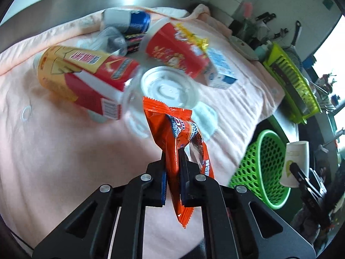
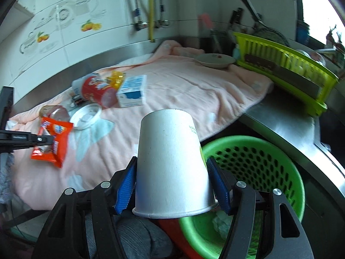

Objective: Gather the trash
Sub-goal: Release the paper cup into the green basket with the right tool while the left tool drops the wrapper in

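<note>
My left gripper (image 1: 173,157) is shut on an orange snack wrapper (image 1: 172,129), lifted just above the pink towel (image 1: 54,161). From the right wrist view the same wrapper (image 2: 54,142) hangs from the left gripper (image 2: 46,139) at the left edge. My right gripper (image 2: 171,170) is shut on an upturned white paper cup (image 2: 170,164), held over the near rim of a green perforated basket (image 2: 258,166). In the left wrist view that cup (image 1: 296,161) and basket (image 1: 265,168) sit at the lower right. A bit of crumpled paper (image 2: 222,220) lies in the basket.
More trash lies on the towel: a yellow-red labelled bottle (image 1: 86,82), a clear lid (image 1: 170,88), a red noodle cup (image 1: 179,49), a blue-white carton (image 1: 220,69), a blue can (image 1: 129,21). A lime dish rack (image 2: 284,71) and a plate (image 2: 215,60) stand at the back right.
</note>
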`<state>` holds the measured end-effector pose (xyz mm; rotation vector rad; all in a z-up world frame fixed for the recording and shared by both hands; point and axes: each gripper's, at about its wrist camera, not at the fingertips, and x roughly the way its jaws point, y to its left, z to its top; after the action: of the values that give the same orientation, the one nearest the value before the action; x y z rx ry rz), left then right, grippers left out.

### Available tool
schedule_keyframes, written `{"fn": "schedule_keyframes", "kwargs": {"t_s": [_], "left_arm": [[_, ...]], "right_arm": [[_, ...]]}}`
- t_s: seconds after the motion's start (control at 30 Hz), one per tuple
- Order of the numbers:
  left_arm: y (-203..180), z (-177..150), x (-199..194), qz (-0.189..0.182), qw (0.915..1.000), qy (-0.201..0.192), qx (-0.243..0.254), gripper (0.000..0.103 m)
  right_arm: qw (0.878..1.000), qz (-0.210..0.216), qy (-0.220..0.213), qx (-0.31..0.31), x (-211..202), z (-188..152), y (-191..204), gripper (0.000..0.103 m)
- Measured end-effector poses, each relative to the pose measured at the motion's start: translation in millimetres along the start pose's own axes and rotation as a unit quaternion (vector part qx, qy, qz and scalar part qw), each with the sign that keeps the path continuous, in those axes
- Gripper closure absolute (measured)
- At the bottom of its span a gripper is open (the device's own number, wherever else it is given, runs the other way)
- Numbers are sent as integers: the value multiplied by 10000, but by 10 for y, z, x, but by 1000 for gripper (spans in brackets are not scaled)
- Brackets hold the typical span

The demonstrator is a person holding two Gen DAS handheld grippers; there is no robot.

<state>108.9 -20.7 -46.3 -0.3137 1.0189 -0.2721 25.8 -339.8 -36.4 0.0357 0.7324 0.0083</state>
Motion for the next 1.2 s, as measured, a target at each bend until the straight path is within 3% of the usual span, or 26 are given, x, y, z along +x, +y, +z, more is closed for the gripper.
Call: {"fn": "schedule_keyframes", "kwargs": {"t_s": [0.23, 0.53, 0.9, 1.2], "left_arm": [[-615, -22, -1, -544, 9964, 53, 642, 95], [-1506, -109, 248, -1211, 9807, 321, 1502, 95], [-2220, -245, 778, -1588, 9641, 719, 2001, 95], [-2470, -395, 1191, -1713, 9560, 1078, 2122, 94]], "right_arm": [[9979, -555, 96, 326, -63, -203, -470, 40], [9936, -908, 235, 624, -10, -395, -852, 39], [9913, -964, 201, 871, -113, -519, -1135, 32], [9897, -988, 131, 1024, -204, -578, -1207, 27]]}}
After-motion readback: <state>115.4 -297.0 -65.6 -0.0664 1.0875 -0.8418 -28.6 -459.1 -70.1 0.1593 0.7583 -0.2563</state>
